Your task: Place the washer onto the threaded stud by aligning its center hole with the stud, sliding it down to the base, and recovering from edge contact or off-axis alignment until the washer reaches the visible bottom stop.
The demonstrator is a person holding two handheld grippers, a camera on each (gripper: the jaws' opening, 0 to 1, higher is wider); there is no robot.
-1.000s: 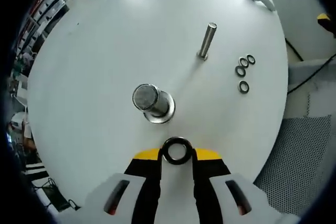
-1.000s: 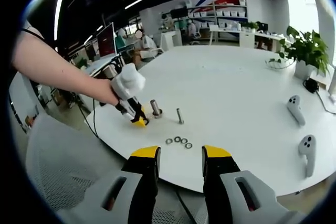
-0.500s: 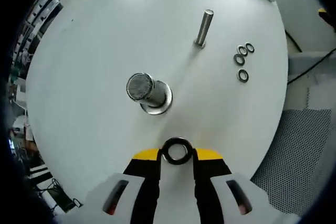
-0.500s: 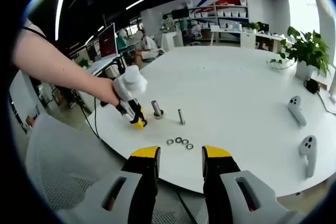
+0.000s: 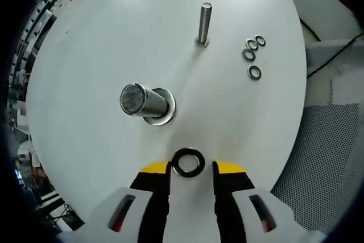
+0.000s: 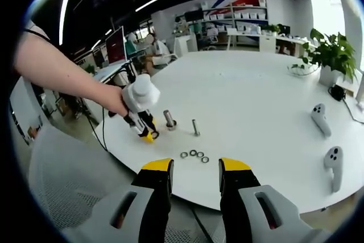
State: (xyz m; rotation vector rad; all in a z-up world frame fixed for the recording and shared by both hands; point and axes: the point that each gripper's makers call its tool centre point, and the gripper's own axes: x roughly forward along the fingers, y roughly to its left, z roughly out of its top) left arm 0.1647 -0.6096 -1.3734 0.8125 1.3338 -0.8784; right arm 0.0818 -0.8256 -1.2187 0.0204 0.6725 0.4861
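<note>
The left gripper (image 5: pixel 192 169) has drawn back – its jaws clamp the black ring washer (image 5: pixel 188 162), now farther from the thick threaded steel stud (image 5: pixel 141 101); alignment remains undone; the right gripper (image 6: pixel 196 169) hangs open – idle.

white controllers (image 6: pixel 320 119), potted plant (image 6: pixel 330 55), red monitor (image 6: pixel 115 42)

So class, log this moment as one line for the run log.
left gripper: shut on washer | washer: short of stud, not on | spare washers: on table | right gripper: open, back
</note>
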